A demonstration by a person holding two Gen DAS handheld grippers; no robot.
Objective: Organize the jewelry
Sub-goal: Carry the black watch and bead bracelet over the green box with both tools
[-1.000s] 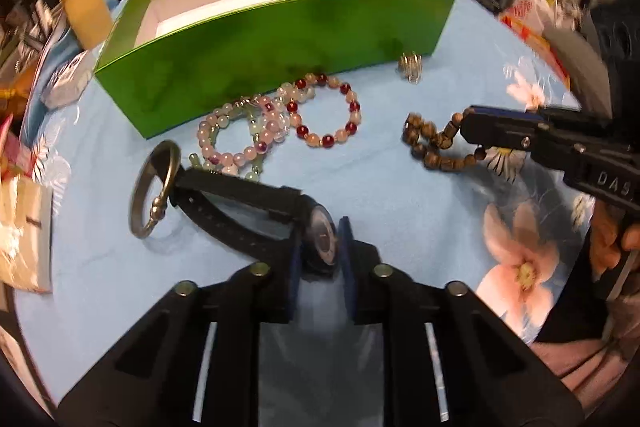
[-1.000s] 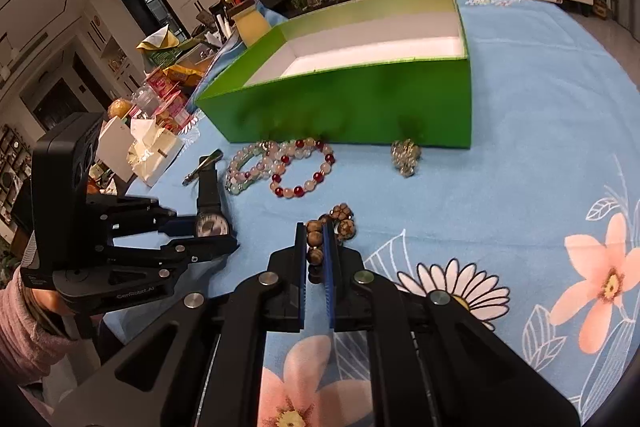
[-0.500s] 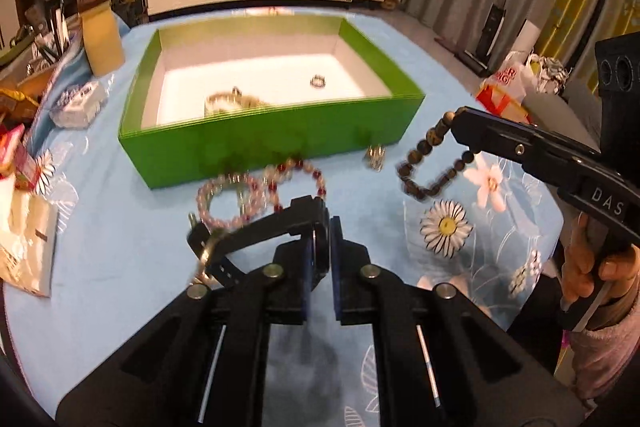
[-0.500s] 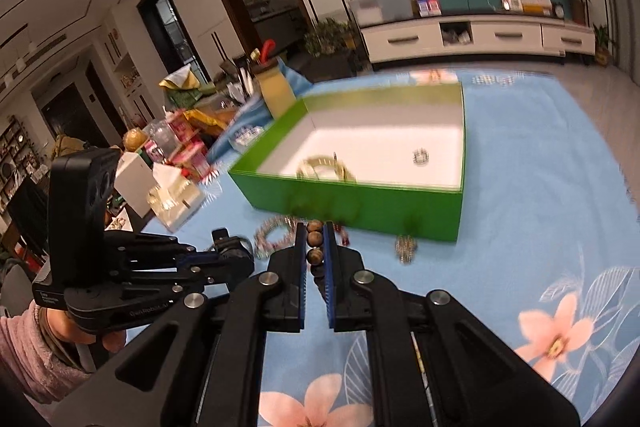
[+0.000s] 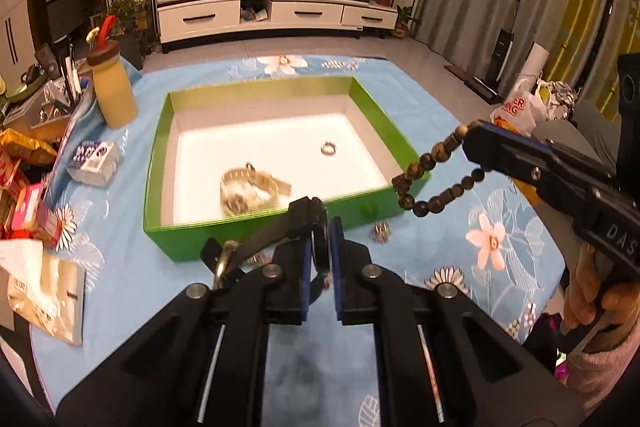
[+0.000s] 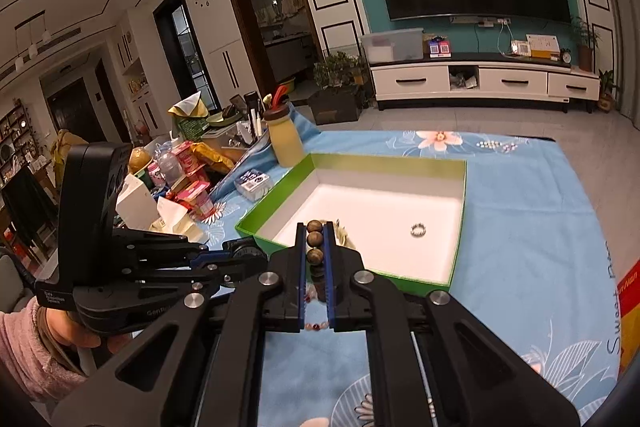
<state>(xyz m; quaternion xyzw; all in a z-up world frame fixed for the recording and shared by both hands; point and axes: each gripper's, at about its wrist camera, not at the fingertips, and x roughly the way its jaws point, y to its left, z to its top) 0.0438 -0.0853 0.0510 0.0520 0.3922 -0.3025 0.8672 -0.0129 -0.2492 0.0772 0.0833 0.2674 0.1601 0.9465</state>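
My left gripper [image 5: 321,227] is shut on a black watch [image 5: 280,227], held in the air just in front of the green box [image 5: 360,99]; its strap hangs left with a brass bangle [image 5: 222,261] caught on it. My right gripper [image 6: 314,227] is shut on a brown bead bracelet [image 6: 314,239], whose loop [image 5: 432,183] dangles over the box's right front corner. Inside the box lie a gold watch [image 5: 250,189] and a small ring [image 5: 328,148]. A metal charm [image 5: 381,230] lies on the blue cloth before the box; other bead bracelets [image 6: 316,326] are mostly hidden under my fingers.
A yellow bottle [image 5: 114,91] stands at the box's far left corner. Snack packets, a small case [image 5: 94,157] and paper bags [image 5: 44,283] crowd the table's left side. A person's hand [image 5: 592,303] holds the right gripper's handle. A TV cabinet stands beyond the table.
Both grippers have risen from the cloth, the left lifting the watch with the bangle, the right lifting the brown bracelet. The view now looks down into the box.
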